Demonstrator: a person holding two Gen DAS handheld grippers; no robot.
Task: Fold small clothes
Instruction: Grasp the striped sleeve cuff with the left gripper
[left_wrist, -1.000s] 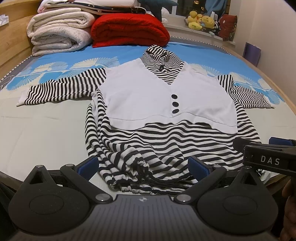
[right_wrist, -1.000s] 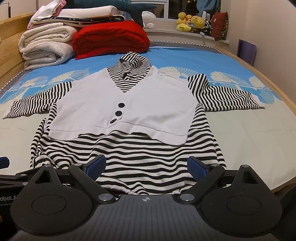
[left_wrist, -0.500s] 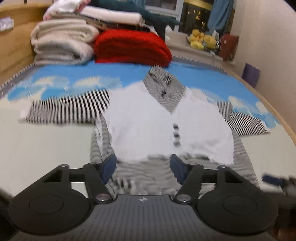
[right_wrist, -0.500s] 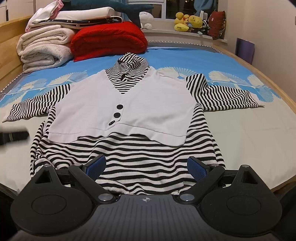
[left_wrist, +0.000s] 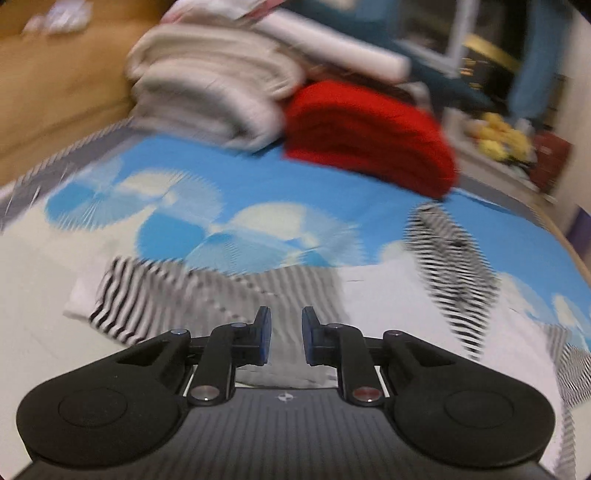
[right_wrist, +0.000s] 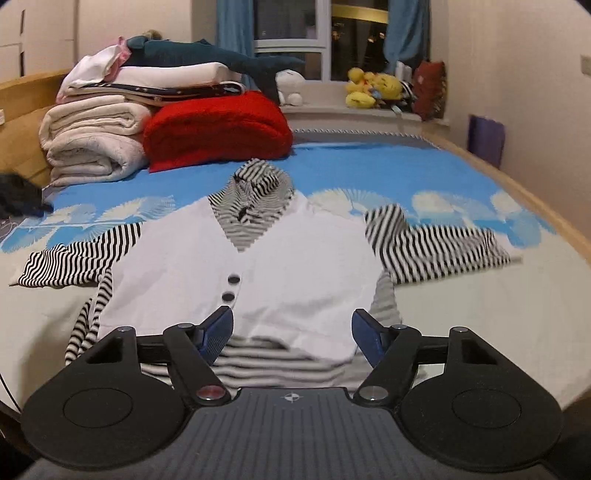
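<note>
Garment: striped top (right_wrist: 258, 258) with white vest front, flat on bed (right_wrist: 461, 325).
Left gripper (left_wrist: 284, 338): fingers narrowly parted, empty, above the sleeve (left_wrist: 166, 295) at 9 o'clock.
Right gripper (right_wrist: 291, 332): fingers wide apart, empty, above the hem.

— Where can I pass?
— Bare sheet (right_wrist: 480, 314) lies open right of the top (right_wrist: 295, 258), and left of it too.
— What blocks me?
— Folded blankets (right_wrist: 92, 144) and a red blanket (right_wrist: 218, 129) stacked against the headboard (right_wrist: 18, 129) beyond.
</note>
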